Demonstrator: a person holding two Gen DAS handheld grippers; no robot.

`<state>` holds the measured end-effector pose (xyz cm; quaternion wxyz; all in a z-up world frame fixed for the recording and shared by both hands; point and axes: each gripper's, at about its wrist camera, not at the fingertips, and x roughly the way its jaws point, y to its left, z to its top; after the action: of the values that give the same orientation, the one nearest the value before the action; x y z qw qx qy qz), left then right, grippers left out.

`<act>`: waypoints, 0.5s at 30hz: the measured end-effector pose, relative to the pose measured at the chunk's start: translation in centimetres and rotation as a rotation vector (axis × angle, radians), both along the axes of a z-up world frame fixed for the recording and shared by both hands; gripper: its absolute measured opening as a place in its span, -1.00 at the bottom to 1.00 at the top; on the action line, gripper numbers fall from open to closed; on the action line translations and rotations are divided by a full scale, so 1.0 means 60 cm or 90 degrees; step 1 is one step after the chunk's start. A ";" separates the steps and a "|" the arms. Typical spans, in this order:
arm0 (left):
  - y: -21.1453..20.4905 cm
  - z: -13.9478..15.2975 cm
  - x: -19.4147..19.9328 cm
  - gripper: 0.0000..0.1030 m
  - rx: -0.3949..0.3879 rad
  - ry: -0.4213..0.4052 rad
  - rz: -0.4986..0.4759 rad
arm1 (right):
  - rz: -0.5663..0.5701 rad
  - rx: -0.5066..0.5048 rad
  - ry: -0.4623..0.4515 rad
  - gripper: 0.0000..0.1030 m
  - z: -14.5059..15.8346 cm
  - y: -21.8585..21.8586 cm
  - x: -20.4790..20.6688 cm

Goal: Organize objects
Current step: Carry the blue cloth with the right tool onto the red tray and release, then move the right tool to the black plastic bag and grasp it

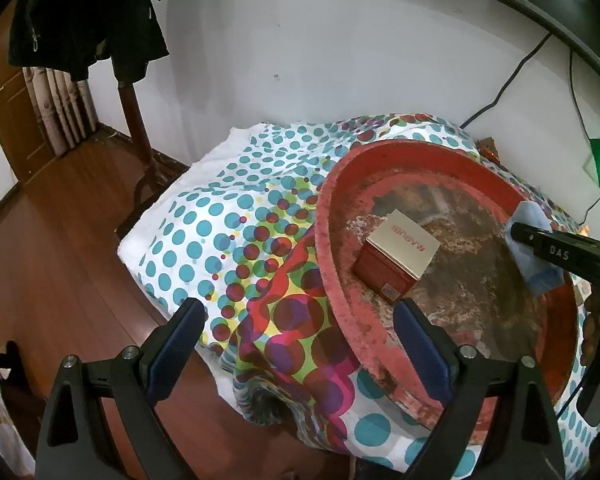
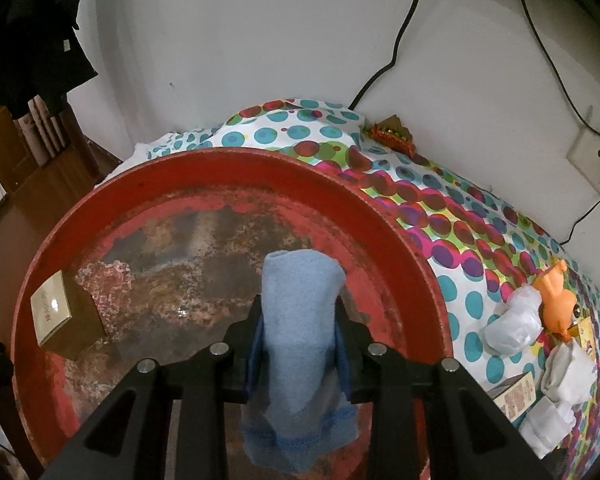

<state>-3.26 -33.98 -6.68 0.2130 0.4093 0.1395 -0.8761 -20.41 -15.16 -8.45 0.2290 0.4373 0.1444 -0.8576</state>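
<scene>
Terrycloth, pale blue and soft with a darker stitched hem, was what my right gripper (image 2: 298,316) had clamped between its jaws: a folded blue cloth (image 2: 298,320) hanging over the red tray (image 2: 236,168). From the left wrist view I saw that same cloth (image 1: 530,236) pinched at the tray's far right rim. The tray was round, shallow and raised at the rim, its red paint flaked away across the floor to mottled rusty brown patches. Inside it sat a small box (image 1: 396,256), rectangular, with a glossy cream lid and dark red sides, well apart from the cloth. My left gripper (image 1: 300,320) hovered with its jaws spread wide and nothing between them, one finger over the dotted bedspread (image 1: 220,216), the other over the tray's near rim. The bedspread was a thin printed fabric, rumpled, with teal, maroon and purple spots. To the right of the tray on it lay an orange toy (image 2: 556,292), crumpled white bags (image 2: 512,324) and another carton (image 2: 516,392). Black cables (image 2: 396,52) ran down the white wall behind.
</scene>
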 end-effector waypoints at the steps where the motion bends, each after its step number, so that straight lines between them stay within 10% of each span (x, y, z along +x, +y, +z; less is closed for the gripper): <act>1: -0.001 -0.002 -0.001 0.83 0.002 -0.002 0.000 | -0.001 0.000 0.001 -0.39 0.000 0.000 -0.001; 15: 0.003 -0.007 -0.003 0.83 -0.009 -0.008 -0.004 | -0.007 -0.001 0.019 -0.12 0.017 0.010 0.007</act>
<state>-3.44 -33.82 -7.13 0.2140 0.4134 0.1306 -0.8753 -20.00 -14.59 -7.46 0.2220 0.4254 0.1448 -0.8653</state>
